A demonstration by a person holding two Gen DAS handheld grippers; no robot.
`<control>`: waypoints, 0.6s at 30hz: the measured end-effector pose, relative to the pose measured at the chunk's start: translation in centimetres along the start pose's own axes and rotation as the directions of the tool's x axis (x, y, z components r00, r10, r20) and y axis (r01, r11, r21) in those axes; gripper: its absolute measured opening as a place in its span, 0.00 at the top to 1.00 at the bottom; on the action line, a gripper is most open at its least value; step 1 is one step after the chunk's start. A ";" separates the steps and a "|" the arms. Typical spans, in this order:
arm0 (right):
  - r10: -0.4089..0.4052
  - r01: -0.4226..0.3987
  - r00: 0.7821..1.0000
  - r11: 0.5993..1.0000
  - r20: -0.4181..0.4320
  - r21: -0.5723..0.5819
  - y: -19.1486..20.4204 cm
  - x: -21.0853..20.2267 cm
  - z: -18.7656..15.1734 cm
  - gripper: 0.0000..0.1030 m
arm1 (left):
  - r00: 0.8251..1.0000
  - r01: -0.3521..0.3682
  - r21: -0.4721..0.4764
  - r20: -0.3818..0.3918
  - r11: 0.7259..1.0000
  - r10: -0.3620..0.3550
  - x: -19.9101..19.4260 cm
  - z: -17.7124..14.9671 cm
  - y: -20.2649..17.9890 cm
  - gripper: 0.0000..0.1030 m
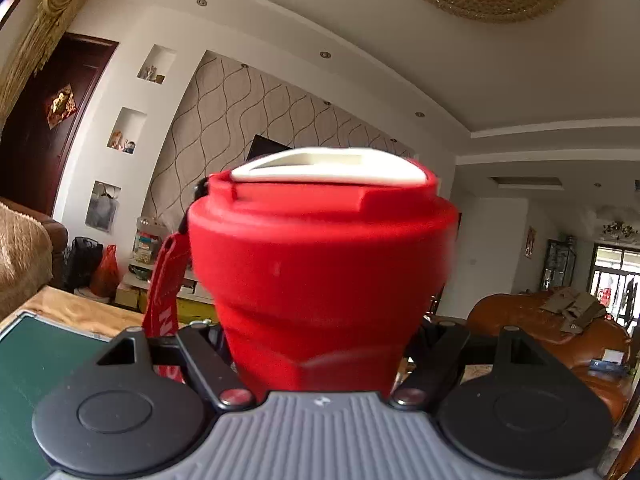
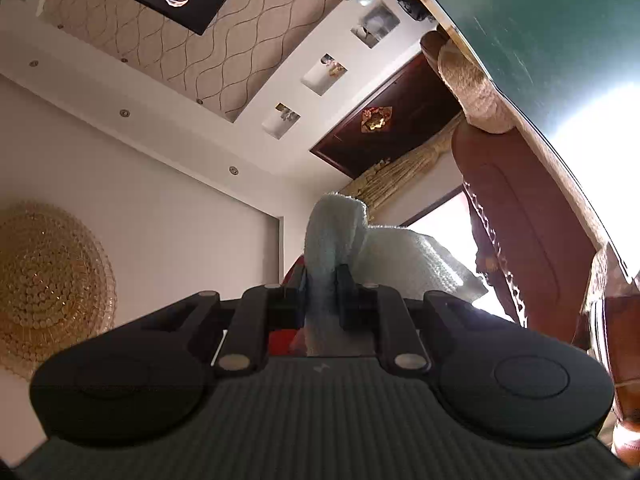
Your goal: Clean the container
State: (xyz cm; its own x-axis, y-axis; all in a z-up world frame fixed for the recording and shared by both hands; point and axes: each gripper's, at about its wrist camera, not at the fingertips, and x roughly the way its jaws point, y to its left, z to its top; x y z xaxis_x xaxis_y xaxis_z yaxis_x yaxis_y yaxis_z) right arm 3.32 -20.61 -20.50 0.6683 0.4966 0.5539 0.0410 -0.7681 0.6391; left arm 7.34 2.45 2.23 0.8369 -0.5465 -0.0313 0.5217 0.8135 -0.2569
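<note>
In the left wrist view a red collapsible container (image 1: pixel 320 264) with a white lid (image 1: pixel 332 168) and a red strap (image 1: pixel 164 284) fills the middle. My left gripper (image 1: pixel 316 356) is shut on its lower body and holds it upright above the table. In the right wrist view my right gripper (image 2: pixel 322 280) is shut on a pale blue-white cloth (image 2: pixel 340 240) that sticks out past the fingers. The view is turned over, facing the ceiling. A bit of red (image 2: pixel 282 340) shows under the cloth; whether the cloth touches the container is hidden.
A green mat (image 1: pixel 36 368) lies on a wooden table (image 1: pixel 76 308) at lower left; it also shows in the right wrist view (image 2: pixel 540 32). A brown leather sofa (image 1: pixel 560 332) stands to the right. A TV cabinet with jars (image 1: pixel 148 240) is behind.
</note>
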 end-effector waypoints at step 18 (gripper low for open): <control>0.014 -0.014 1.000 1.000 -0.002 -0.011 -1.1 1.4 0.5 0.81 | 0.998 0.055 -0.027 0.007 0.998 -0.055 -2.8 -1.0 -1.4 0.22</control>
State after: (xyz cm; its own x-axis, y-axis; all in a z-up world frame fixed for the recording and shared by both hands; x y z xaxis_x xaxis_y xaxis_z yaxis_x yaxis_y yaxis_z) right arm 4.60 -19.30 -20.68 0.6674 0.4868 0.5635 0.0238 -0.7703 0.6373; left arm 4.11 2.67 1.70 0.8083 -0.5886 -0.0104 0.5620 0.7768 -0.2843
